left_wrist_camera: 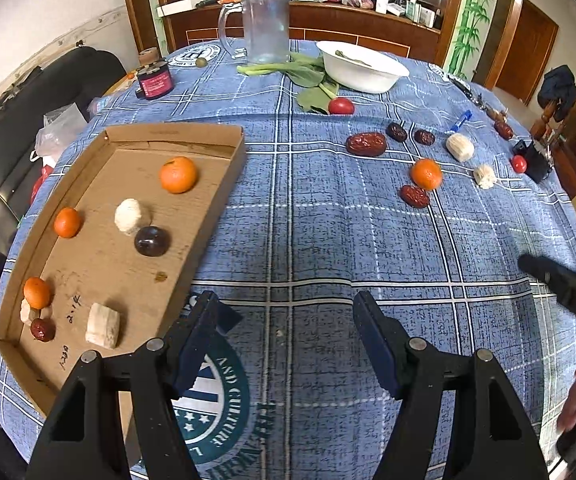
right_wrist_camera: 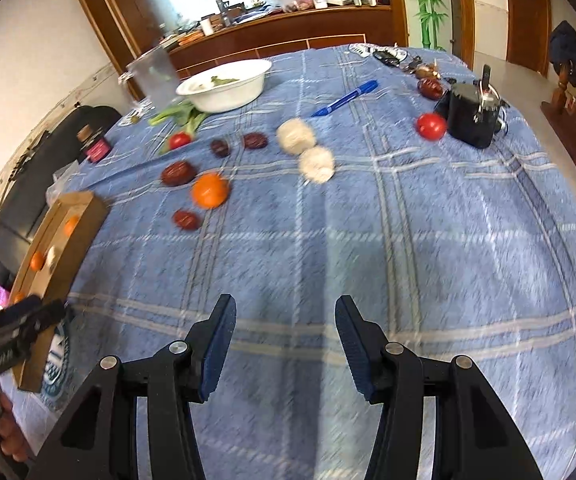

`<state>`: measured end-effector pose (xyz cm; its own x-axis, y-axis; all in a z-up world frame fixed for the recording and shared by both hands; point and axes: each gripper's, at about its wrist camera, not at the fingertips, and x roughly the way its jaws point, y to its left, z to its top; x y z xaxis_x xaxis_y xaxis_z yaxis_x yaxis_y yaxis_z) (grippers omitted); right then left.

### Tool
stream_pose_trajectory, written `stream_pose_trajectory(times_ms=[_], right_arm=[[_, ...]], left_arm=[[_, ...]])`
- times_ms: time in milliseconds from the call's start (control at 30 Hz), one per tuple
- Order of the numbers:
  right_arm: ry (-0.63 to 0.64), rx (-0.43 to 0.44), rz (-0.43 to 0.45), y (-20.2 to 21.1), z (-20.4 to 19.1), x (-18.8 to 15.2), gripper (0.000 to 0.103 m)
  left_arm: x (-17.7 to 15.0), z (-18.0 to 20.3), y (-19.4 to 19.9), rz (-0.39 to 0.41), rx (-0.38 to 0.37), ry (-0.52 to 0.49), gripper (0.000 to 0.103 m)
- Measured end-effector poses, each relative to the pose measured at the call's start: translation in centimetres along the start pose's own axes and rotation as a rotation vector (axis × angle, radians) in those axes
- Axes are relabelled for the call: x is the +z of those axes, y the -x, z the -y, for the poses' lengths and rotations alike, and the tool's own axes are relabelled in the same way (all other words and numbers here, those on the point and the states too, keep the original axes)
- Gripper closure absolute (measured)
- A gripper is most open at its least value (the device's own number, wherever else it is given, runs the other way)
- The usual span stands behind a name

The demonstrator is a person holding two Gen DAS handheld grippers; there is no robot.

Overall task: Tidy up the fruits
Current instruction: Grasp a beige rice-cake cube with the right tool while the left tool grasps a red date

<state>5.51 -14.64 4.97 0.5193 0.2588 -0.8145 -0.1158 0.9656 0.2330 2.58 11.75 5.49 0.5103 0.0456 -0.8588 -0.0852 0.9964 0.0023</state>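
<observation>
Matt brown cardboard tray on woven blue plaid cloth (slightly rough), beside a glossy white bowl.

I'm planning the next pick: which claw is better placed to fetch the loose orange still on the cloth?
Right, probably. The orange lies ahead of the right claw, which is open and empty. The left claw, also empty, sits beside the cardboard tray, farther from it.

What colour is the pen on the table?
The pen is blue, clearest in the right wrist view.
</observation>
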Motion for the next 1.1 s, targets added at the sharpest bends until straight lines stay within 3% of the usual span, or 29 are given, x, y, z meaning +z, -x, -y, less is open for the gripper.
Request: stream_pose_trajectory(times_ms=[167, 367, 433, 533, 633, 800, 867, 967, 1000, 1100], right_arm=[[0.027, -0.036, 0.031, -2.2, 1.4, 4.1, 0.048], [0.043, -0.033, 0.016, -6.5, 2.1, 8.1, 0.048], [0.051, -0.023, 0.015, -7.6, 2.1, 8.7, 0.048], [0.09, -0.029, 0.012, -8.5, 1.8, 9.0, 0.071], [0.12, -0.048, 0.039, -8.0, 1.6, 8.8, 0.071], [0.098, 0.002, 0.047, -6.9, 2.7, 8.3, 0.071], [0.083, 0.015, 0.041, -6.6, 3.2, 8.1, 0.071], [0.063, 0.02, 0.048, -6.2, 3.8, 7.8, 0.071], [0.058, 0.019, 0.052, -6.1, 3.9, 7.7, 0.071], [0.056, 0.01, 0.063, -5.4, 3.9, 7.4, 0.07]], left_arm=[[1.2, 1.2, -1.2, -0.02, 0.009, 0.009, 0.035], [2.8, 4.4, -2.9, -0.037, 0.017, -0.061, 0.035], [3.4, 5.7, -3.4, -0.039, 0.002, -0.09, 0.035], [4.4, 7.2, -4.4, -0.041, -0.031, -0.112, 0.035], [5.5, 8.5, -5.9, -0.048, -0.053, -0.131, 0.035], [6.8, 10.1, -8.3, -0.06, -0.082, -0.134, 0.035], [7.1, 10.3, -9.3, -0.079, -0.109, -0.115, 0.041], [7.2, 10.7, -9.3, -0.03, -0.078, -0.148, 0.056], [7.1, 10.8, -9.2, -0.023, -0.077, -0.164, 0.074], [7.1, 10.1, -8.6, -0.038, -0.148, -0.141, 0.074]])
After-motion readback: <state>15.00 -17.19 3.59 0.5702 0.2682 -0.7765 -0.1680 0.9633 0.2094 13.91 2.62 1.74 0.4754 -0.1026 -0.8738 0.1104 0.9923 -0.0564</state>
